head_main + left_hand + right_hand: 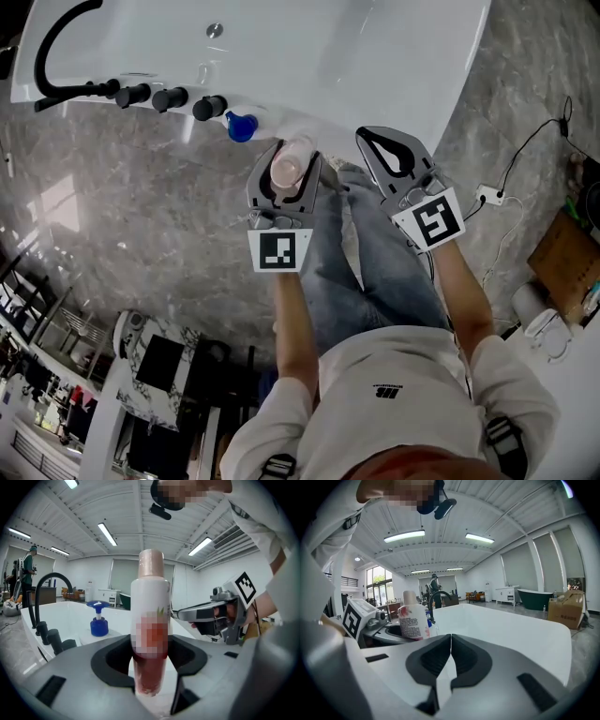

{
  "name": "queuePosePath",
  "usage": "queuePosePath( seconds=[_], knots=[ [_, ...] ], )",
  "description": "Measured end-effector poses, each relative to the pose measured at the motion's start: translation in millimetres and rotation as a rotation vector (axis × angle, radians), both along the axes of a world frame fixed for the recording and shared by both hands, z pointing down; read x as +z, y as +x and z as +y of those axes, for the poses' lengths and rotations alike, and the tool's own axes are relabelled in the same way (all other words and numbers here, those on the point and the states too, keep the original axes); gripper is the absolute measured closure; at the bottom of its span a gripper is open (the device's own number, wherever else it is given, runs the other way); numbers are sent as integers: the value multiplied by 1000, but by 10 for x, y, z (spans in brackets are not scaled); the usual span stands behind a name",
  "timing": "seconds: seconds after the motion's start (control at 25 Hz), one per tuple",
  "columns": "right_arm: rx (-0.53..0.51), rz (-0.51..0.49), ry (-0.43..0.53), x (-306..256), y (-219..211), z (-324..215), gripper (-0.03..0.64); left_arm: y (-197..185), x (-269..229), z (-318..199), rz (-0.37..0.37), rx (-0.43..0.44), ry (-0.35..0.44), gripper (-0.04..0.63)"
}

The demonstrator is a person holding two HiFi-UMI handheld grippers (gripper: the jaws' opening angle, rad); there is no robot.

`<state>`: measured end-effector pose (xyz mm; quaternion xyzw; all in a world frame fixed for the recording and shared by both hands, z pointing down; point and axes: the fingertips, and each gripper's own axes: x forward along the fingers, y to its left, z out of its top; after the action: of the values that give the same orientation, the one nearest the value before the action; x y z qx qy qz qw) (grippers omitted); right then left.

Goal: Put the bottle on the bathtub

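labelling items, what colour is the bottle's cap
Pale pink cap on a white bottle, best in the left gripper view.

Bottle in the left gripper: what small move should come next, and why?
Probably lower the bottle onto the bathtub rim beside the blue pump bottle: the left gripper grips it upright near that rim, not yet set down.

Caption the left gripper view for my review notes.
Left tongs grip an upright pink-capped bottle; white bathtub and blue pump bottle behind.
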<state>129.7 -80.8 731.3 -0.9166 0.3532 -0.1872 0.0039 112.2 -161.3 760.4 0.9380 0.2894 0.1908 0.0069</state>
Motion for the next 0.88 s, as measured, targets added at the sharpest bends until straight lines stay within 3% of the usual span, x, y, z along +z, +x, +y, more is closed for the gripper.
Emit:
queuePosePath(
  seconds=[0.52, 0.88],
  knots=[
    [7, -20, 12, 273, -50, 40, 621, 104, 559, 63, -22, -4, 66, 371],
    [22, -35, 2, 319, -63, 85, 621, 119, 595, 144, -2, 26, 45, 362]
  ],
)
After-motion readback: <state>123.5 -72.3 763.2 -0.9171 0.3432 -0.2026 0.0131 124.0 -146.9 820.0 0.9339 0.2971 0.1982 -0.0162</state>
